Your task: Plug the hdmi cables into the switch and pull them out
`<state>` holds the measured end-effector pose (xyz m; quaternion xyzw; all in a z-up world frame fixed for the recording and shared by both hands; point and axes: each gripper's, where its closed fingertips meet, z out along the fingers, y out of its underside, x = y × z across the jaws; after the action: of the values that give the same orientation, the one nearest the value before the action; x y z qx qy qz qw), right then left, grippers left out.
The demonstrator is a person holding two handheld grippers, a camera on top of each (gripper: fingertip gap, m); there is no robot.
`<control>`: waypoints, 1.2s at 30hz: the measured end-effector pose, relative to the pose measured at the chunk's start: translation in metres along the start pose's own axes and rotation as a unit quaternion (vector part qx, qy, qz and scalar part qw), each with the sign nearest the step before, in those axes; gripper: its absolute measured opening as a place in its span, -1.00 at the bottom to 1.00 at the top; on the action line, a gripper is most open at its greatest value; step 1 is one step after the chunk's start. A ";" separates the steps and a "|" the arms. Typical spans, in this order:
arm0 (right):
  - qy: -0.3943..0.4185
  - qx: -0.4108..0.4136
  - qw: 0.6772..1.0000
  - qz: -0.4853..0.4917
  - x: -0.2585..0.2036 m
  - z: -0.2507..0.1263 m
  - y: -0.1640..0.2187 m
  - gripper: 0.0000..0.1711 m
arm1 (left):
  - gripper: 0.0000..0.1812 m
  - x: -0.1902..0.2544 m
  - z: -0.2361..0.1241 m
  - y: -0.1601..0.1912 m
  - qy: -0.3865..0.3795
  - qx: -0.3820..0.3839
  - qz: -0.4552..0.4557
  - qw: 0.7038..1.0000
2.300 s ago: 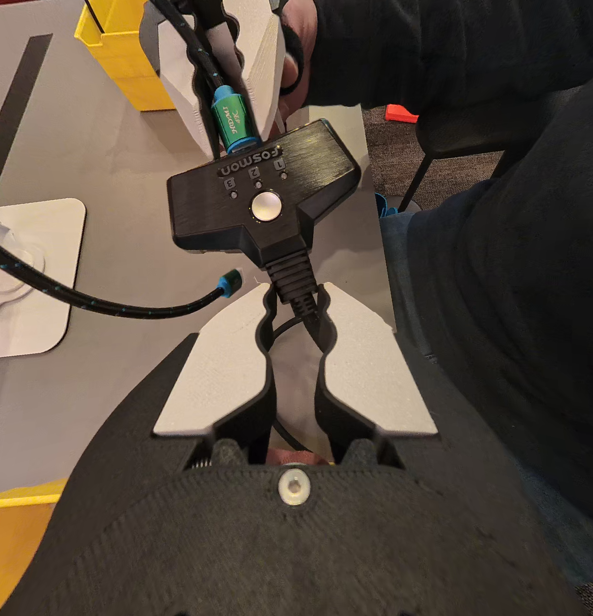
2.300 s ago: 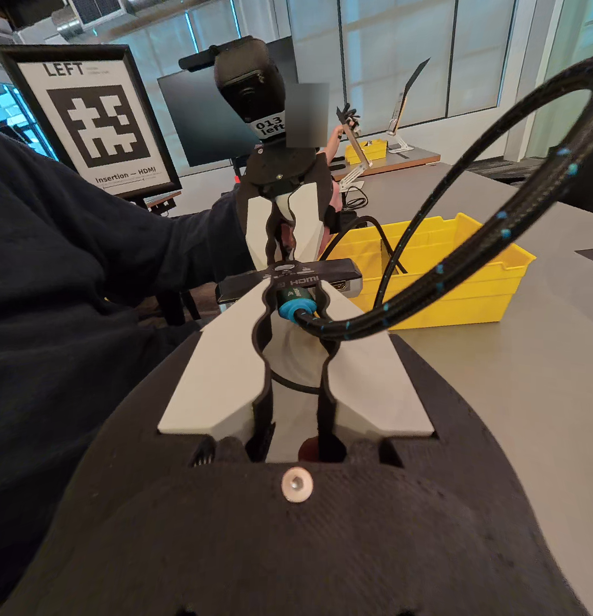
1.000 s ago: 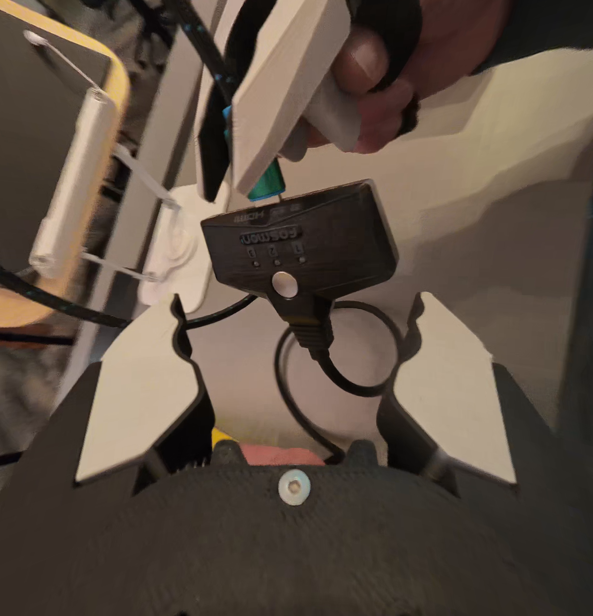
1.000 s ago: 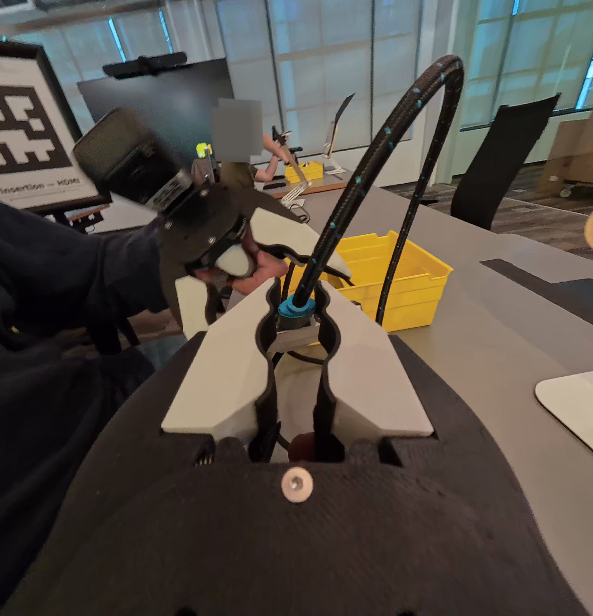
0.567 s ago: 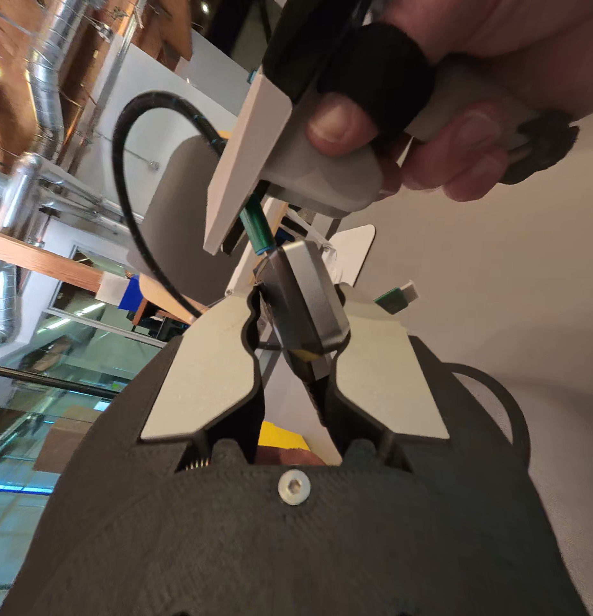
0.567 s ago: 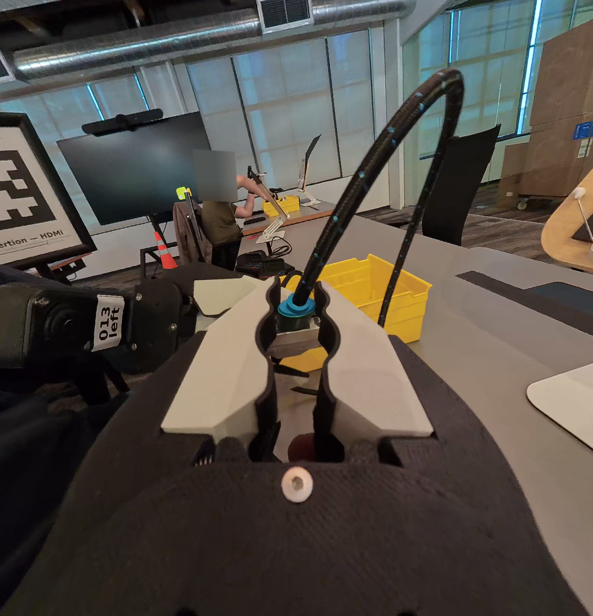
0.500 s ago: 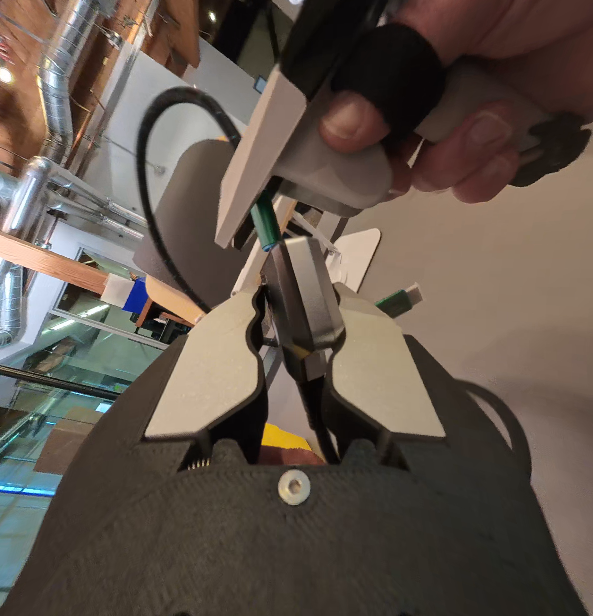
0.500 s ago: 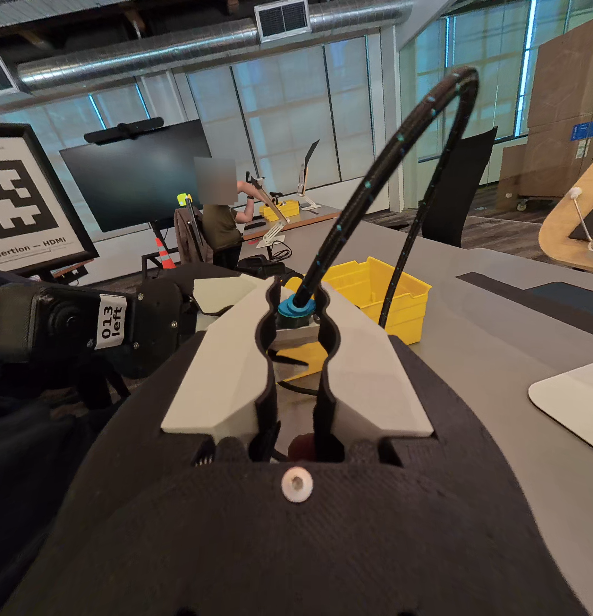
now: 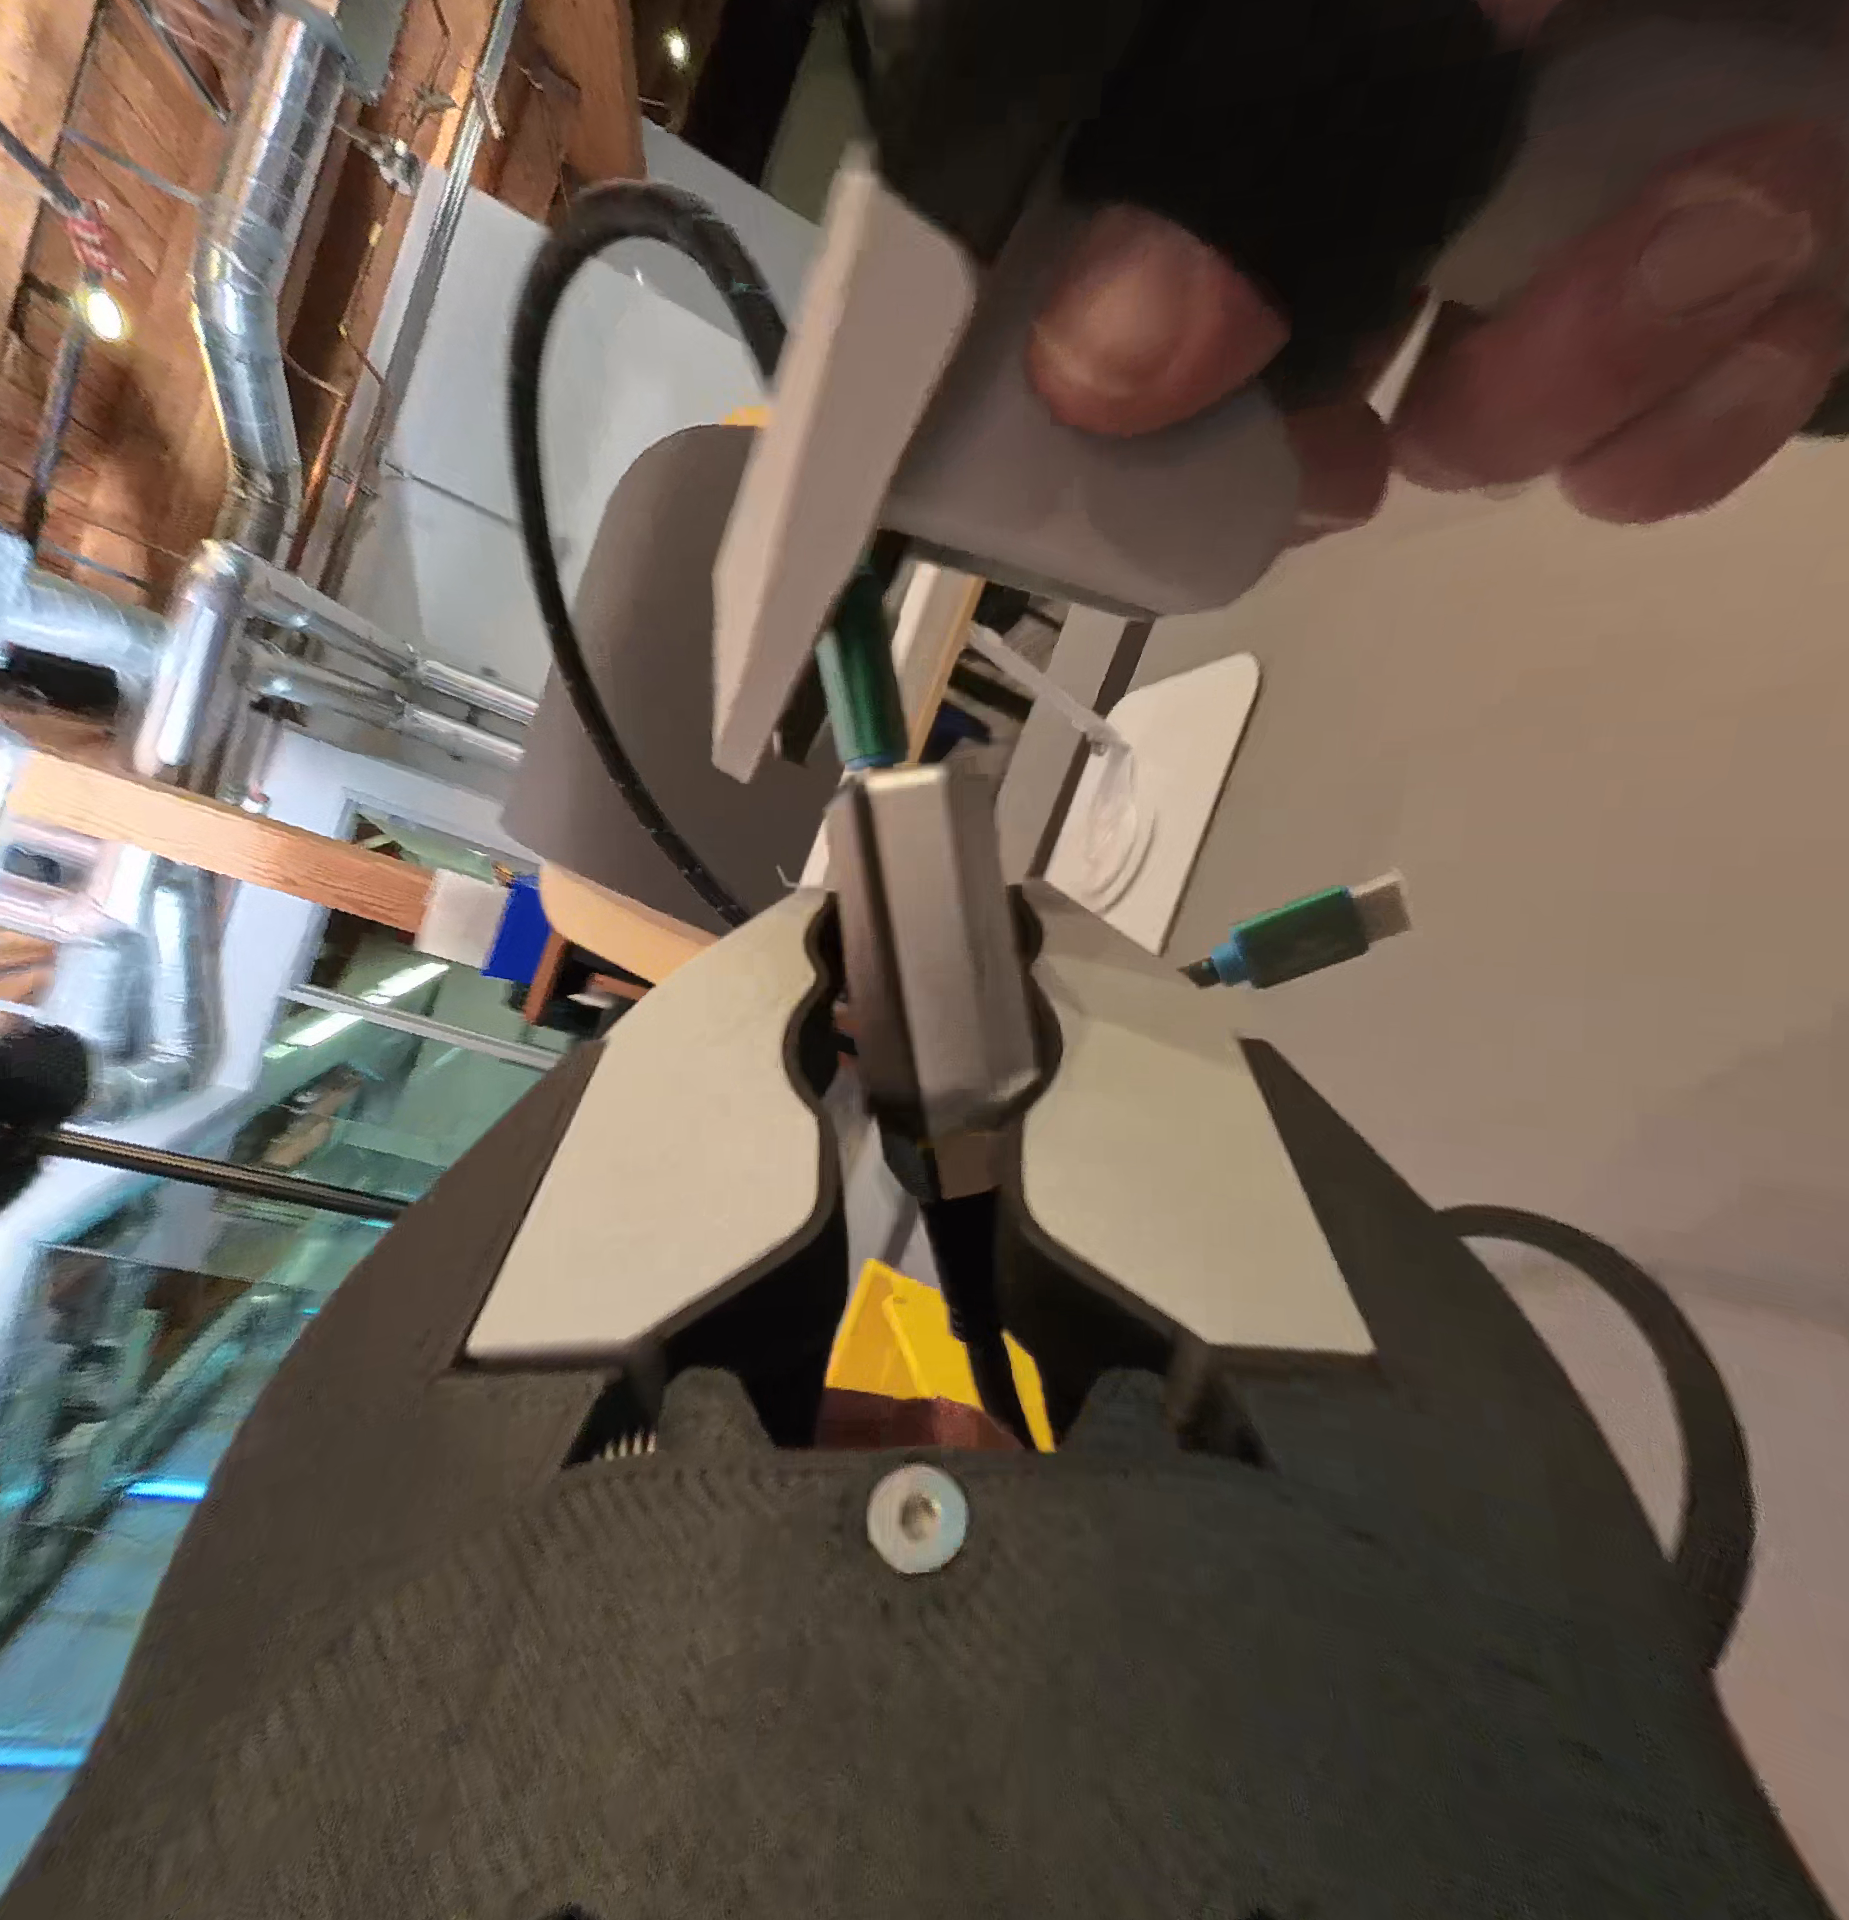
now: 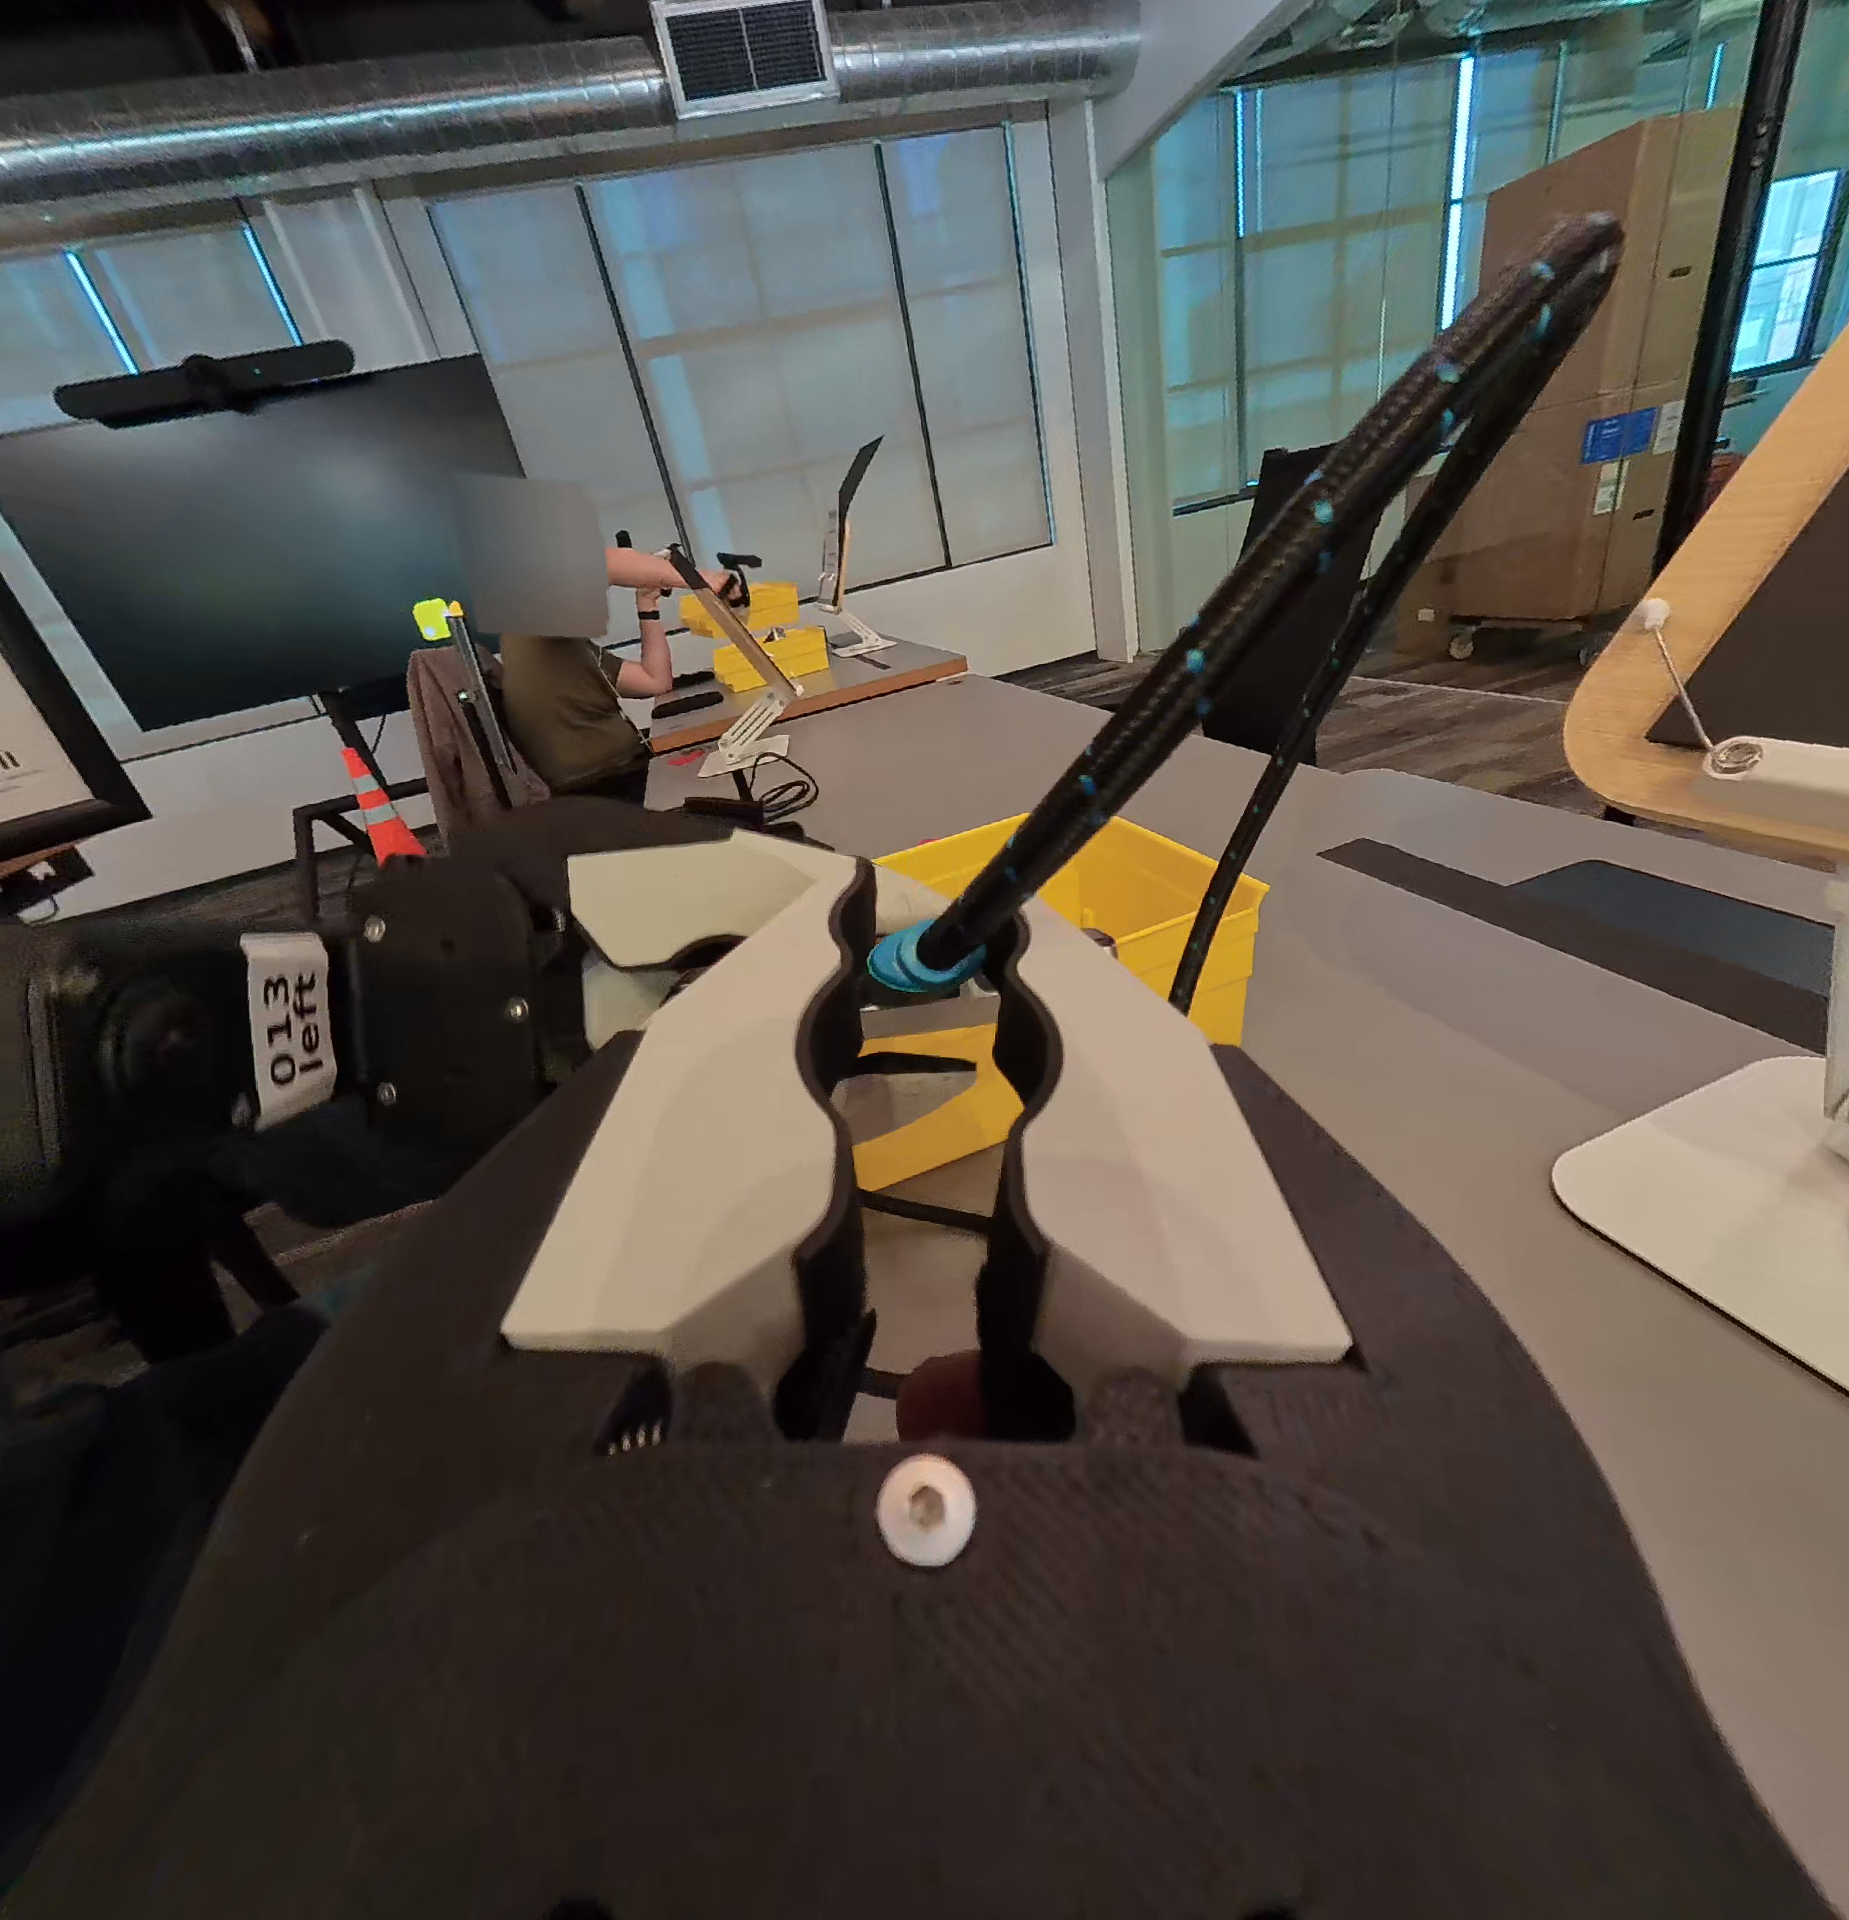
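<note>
Grey tabletop (image 10: 1471,935) and an open workroom with tall windows lie behind the work, which is held up in the air above the surface.

Clamped edge-on in the left gripper (image 9: 925,997) is the switch (image 9: 925,935), its black lead running back between the closed-down jaws toward the handle. At its far edge sits the green plug (image 9: 863,675) of 1 braided HDMI cable (image 10: 1263,603), pinched by the right gripper (image 10: 925,997), whose jaws are narrowed onto the plug's blue collar (image 10: 915,961). From the left wrist view the plug meets the switch's edge; whether it is fully seated or partly out cannot be told, as that view is blurred. The cable arches high and drops behind a yellow bin (image 10: 1138,894).

A 2nd green plug (image 9: 1304,930) lies loose on the table, well apart from the switch.

Judging by the grips, the step in hand is parting or joining this plug and its port. Either way, it should go best with the 2 grippers moving along 1 straight line, the port's own axis, with no twist, since the stiff cable's arch will tend to lever the plug sideways. The left grip, on the switch's faces, looks firm enough to resist the pull. A white stand base (image 10: 1730,1195) sits off to the right.
</note>
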<state>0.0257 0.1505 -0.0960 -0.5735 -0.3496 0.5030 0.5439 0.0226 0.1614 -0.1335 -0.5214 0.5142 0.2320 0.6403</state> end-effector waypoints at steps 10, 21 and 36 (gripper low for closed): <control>-0.007 -0.060 0.997 -0.044 -0.007 -0.005 0.010 -0.78 | -0.75 -0.003 -0.006 0.000 0.047 0.025 0.058 0.997; -0.057 -0.120 0.991 -0.014 -0.018 -0.007 0.030 -0.77 | -0.75 0.000 -0.014 0.004 0.091 0.043 0.108 0.989; -0.038 -0.086 0.995 0.036 -0.016 0.000 0.023 -0.77 | -0.75 -0.010 -0.012 0.008 0.044 0.048 0.125 0.990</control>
<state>0.0182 0.1315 -0.1148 -0.6106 -0.3915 0.5116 0.4606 0.0075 0.1551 -0.1270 -0.4310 0.6138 0.2623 0.6072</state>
